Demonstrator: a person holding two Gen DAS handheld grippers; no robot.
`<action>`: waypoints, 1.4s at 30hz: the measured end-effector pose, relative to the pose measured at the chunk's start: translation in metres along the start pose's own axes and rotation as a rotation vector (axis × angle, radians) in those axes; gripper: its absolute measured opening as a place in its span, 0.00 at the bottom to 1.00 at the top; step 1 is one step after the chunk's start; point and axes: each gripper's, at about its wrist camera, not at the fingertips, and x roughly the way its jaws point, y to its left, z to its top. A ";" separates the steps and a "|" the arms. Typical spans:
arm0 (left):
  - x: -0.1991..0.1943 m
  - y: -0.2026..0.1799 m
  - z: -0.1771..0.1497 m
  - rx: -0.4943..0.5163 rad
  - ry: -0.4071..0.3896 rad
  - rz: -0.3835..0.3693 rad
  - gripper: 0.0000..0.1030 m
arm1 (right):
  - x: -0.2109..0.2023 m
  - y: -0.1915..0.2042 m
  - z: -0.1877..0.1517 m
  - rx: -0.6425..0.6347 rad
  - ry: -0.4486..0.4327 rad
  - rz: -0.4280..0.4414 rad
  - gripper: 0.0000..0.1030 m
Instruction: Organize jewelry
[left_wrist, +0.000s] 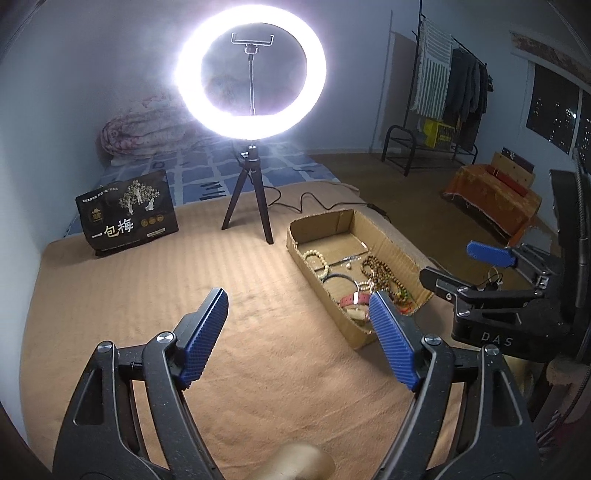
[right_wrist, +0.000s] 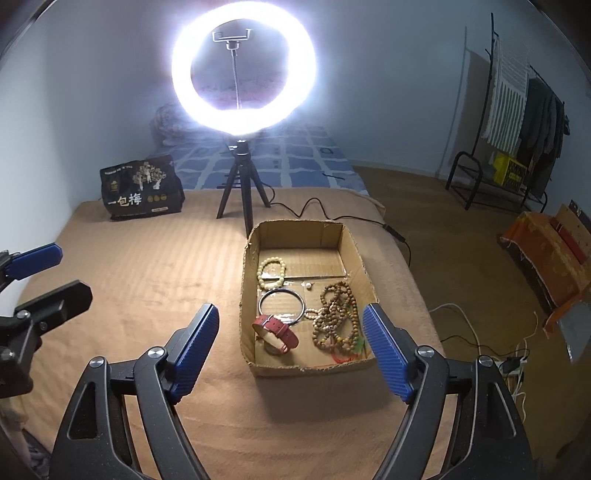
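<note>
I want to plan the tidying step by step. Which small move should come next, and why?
Probably lower the right gripper onto the red watch in the cardboard box: both grippers are open and empty, and the watch lies nearest, apart from the tangled wooden beads.

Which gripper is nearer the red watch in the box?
Right. The right gripper hangs open directly before the red watch; the left gripper hangs open off to the cardboard box's left.

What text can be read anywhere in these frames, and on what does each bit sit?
"一包梅": on the black snack bag standing on the bed.
"DAS": on the right gripper body, in the left wrist view.
Smaller print on the bag: too small to read.
Yellow crate markings: blurred.
</note>
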 end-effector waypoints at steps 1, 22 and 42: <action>-0.001 -0.001 -0.002 0.004 0.003 0.006 0.79 | -0.001 0.001 -0.002 -0.003 0.001 0.001 0.78; -0.006 -0.016 -0.018 0.114 -0.012 0.124 0.99 | -0.001 -0.004 -0.014 0.027 0.011 -0.039 0.78; -0.003 -0.010 -0.020 0.114 -0.004 0.133 0.99 | 0.001 0.001 -0.014 0.005 0.018 -0.038 0.78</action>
